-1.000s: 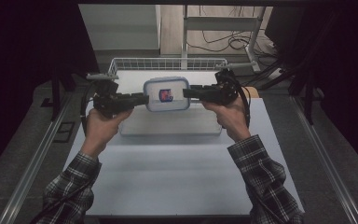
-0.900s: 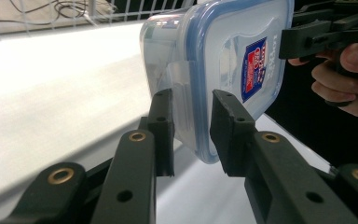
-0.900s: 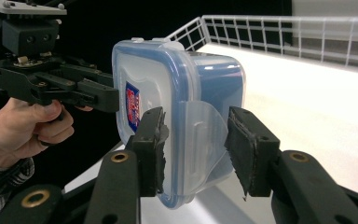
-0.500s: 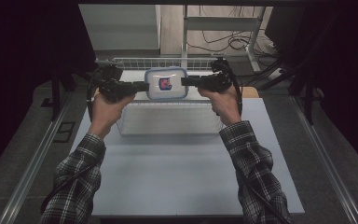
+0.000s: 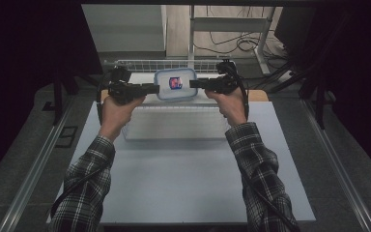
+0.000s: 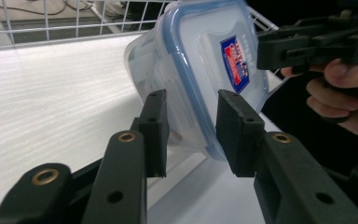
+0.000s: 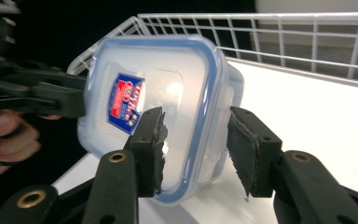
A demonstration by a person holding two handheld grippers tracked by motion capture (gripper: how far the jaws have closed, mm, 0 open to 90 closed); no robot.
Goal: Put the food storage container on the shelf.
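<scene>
A clear food container with a blue-sealed lid and a red-and-blue label hangs lid up over the white wire basket. My left gripper has the container's left edge between its pads. In the left gripper view its jaws have just been opening, and a thin gap shows beside the container's lid rim. My right gripper holds the opposite edge. Its jaws have just eased open slightly, and the pads still bear on the container.
The basket's wire wall runs along the far side of its white floor. A white ribbed panel lies on the grey table just in front of the basket. Cables lie on the floor beyond.
Both hands have carried the container away from the person, from over the ribbed panel to over the basket, and slightly lower. Their arms are stretched further forward.
</scene>
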